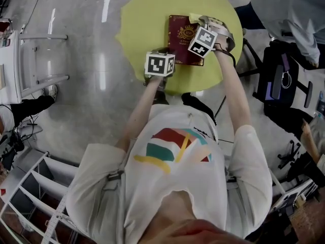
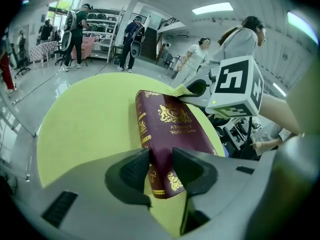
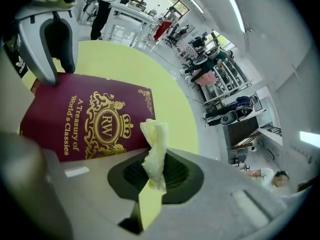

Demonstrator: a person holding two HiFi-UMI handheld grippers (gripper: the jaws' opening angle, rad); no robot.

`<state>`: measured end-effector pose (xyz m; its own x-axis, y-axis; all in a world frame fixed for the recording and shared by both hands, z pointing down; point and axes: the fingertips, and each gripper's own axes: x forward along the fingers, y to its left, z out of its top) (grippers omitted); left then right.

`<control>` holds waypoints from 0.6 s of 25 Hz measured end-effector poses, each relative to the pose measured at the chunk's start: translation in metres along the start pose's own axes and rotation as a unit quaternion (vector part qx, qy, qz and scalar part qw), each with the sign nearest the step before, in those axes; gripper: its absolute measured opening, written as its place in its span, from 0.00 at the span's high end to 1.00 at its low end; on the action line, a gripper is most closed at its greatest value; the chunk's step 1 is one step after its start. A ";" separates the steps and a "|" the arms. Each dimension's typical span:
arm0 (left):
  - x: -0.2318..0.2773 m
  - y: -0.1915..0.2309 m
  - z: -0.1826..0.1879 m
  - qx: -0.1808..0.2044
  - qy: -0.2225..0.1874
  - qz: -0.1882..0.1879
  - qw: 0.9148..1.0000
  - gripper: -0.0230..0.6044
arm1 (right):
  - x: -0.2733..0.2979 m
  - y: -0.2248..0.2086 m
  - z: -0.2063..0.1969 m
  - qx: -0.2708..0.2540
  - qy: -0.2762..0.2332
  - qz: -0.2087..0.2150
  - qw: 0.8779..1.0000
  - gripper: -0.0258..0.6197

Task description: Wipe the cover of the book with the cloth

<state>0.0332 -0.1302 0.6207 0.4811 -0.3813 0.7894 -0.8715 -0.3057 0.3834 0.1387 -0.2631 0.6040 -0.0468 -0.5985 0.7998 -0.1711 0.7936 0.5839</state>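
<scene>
From the head view the jaws are hidden by marker cubes [image 1: 160, 64]; closer, the left gripper [image 2: 160, 166] is clamped on the maroon gilt-stamped hardcover book [image 2: 172, 129], the right gripper [image 3: 155, 171] on crumpled pale-yellow cloth [image 3: 155, 144].

The desk [image 1: 137, 19] is lying open left of the book [image 1: 179, 34]. The left gripper [image 2: 161, 168] is blocking the book's near corner, while the right gripper [image 3: 154, 176], carrying the cloth [image 3: 155, 144], is crowding its far right corner.
</scene>
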 end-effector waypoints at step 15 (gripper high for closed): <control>0.001 0.001 0.000 0.002 0.001 -0.005 1.000 0.72 | -0.006 0.026 0.006 -0.036 0.010 0.038 0.999 0.91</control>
<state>0.0325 -0.1305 0.6218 0.4899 -0.3760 0.7865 -0.8661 -0.3126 0.3900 0.1290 -0.2393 0.6141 -0.0374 -0.5352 0.8439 -0.0972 0.8425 0.5299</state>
